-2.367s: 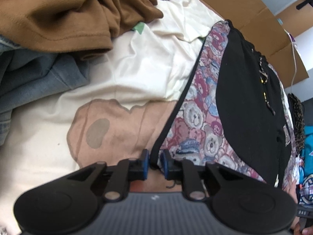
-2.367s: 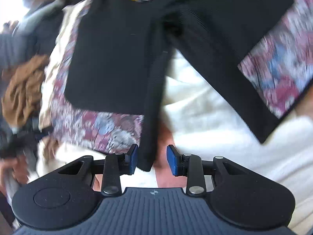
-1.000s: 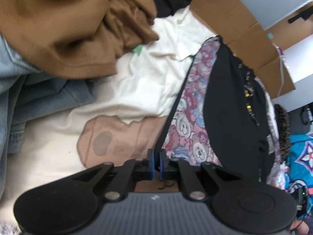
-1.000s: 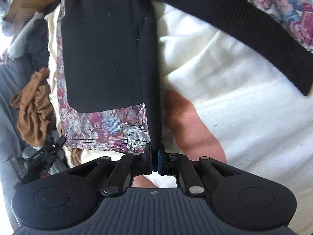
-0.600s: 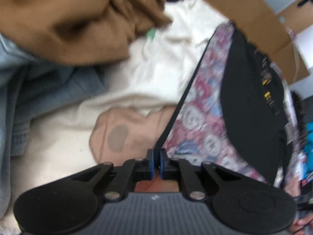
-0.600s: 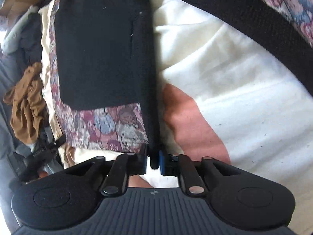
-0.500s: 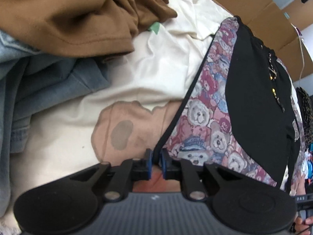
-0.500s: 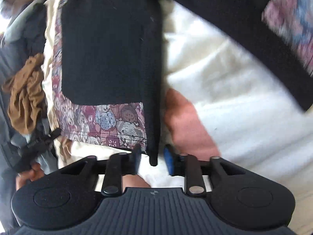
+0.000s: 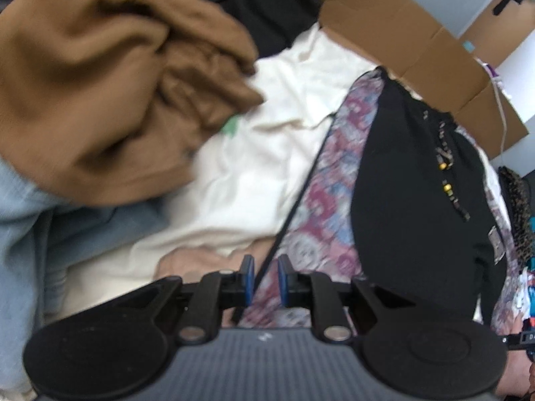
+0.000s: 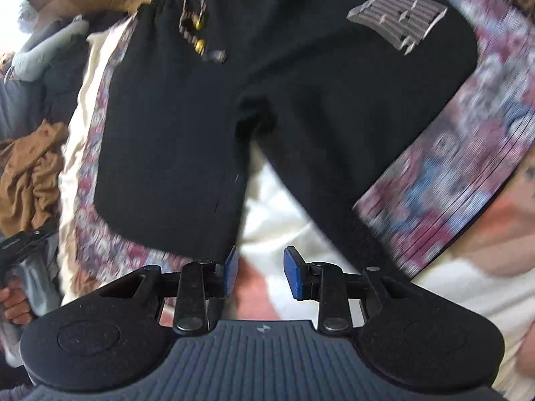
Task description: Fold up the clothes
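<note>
Black shorts (image 9: 418,200) with teddy-bear print side panels (image 9: 327,207) lie spread on a cream sheet (image 9: 267,167). My left gripper (image 9: 265,277) is open at the hem of one leg, and the thin black edge trim runs loosely through the gap between its fingers. In the right wrist view the shorts (image 10: 187,133) show both legs, a drawstring and a grey patch (image 10: 398,16). My right gripper (image 10: 262,272) is open just below the inner hem of the left leg, with only sheet between its fingers.
A brown garment (image 9: 100,83) and blue denim (image 9: 26,217) are heaped to the left of the shorts. Flattened cardboard (image 9: 401,40) lies beyond them. In the right wrist view a hand (image 10: 13,304) holds the other gripper at the left edge.
Both grippers were shut on the shorts' hems and have opened, letting the fabric go. The right gripper has drawn back, so more of the shorts shows.
</note>
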`<action>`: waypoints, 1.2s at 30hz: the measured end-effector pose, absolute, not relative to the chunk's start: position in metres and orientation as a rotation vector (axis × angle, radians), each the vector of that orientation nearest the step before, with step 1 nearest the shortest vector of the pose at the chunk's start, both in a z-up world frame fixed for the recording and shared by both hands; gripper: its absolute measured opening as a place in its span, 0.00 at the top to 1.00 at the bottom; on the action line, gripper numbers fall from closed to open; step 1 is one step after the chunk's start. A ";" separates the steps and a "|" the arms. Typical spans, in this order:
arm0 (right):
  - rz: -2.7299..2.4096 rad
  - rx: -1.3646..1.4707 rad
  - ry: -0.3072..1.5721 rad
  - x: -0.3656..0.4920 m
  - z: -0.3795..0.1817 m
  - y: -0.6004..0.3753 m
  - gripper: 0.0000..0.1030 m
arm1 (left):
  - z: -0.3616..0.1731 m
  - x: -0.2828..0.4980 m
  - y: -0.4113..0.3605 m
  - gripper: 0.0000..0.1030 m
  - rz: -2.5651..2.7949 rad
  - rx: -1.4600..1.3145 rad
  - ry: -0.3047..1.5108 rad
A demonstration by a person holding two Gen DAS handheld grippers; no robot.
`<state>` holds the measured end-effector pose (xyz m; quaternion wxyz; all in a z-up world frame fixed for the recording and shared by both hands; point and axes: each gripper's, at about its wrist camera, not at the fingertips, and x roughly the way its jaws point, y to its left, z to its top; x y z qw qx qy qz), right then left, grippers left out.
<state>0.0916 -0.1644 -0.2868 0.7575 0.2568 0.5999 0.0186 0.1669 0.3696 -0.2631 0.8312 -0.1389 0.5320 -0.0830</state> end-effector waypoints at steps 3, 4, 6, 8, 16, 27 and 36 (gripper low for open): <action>-0.002 0.521 1.274 0.093 -0.282 -0.176 0.64 | -0.254 0.177 0.355 0.86 -0.224 -0.265 1.097; -0.017 0.502 1.269 0.093 -0.283 -0.179 0.64 | -0.251 0.181 0.350 0.86 -0.240 -0.246 1.089; -0.048 0.466 1.257 0.091 -0.284 -0.186 0.64 | -0.245 0.187 0.340 0.86 -0.272 -0.209 1.071; -0.084 0.430 1.258 0.090 -0.287 -0.194 0.64 | -0.244 0.194 0.332 0.86 -0.295 -0.178 1.060; -0.174 0.483 1.183 0.112 -0.271 -0.227 0.64 | -0.248 0.220 0.298 0.86 -0.359 -0.129 1.036; -0.405 0.410 1.009 0.157 -0.291 -0.313 0.63 | -0.269 0.276 0.243 0.82 -0.264 -0.112 1.002; -0.427 0.416 0.940 0.207 -0.307 -0.335 0.64 | -0.281 0.327 0.226 0.81 -0.263 -0.157 0.980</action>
